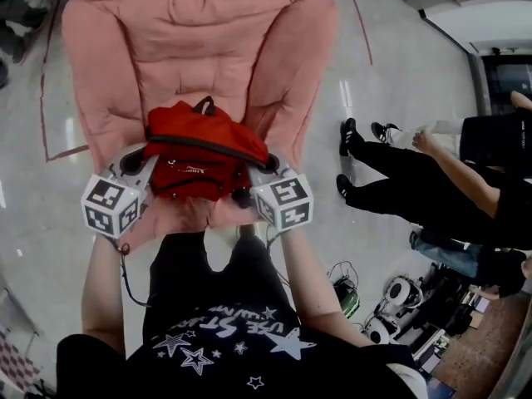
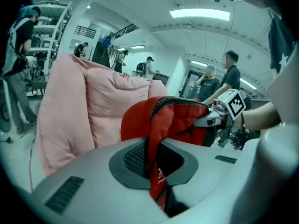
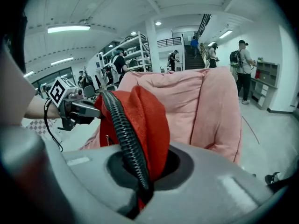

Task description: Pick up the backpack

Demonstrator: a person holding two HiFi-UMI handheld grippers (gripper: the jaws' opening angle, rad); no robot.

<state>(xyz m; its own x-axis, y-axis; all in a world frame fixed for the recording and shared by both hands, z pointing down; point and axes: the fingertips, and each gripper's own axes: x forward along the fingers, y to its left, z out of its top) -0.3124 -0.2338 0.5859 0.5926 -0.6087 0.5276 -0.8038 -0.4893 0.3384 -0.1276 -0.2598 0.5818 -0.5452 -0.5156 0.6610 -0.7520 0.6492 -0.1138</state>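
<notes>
A red backpack [image 1: 199, 152] with a black zipper and top loop hangs between my two grippers, above the seat of a pink beanbag chair [image 1: 199, 40]. My left gripper [image 1: 151, 158] is shut on the backpack's left side. In the left gripper view the red fabric [image 2: 173, 120] is pinched between the jaws [image 2: 156, 171]. My right gripper [image 1: 259, 171] is shut on the bag's right side. The right gripper view shows the zipper edge and red cloth [image 3: 140, 120] clamped in its jaws [image 3: 140, 185]. Each gripper view shows the other gripper [image 2: 224, 113] [image 3: 70, 107] at the bag's far side.
The pink chair [image 2: 93, 106] [image 3: 201, 97] stands right behind the bag. People stand on the floor to the right [image 1: 432, 181]. Gear and cables lie at the lower right [image 1: 399, 302]. Shelving [image 3: 135, 50] and other people are far off.
</notes>
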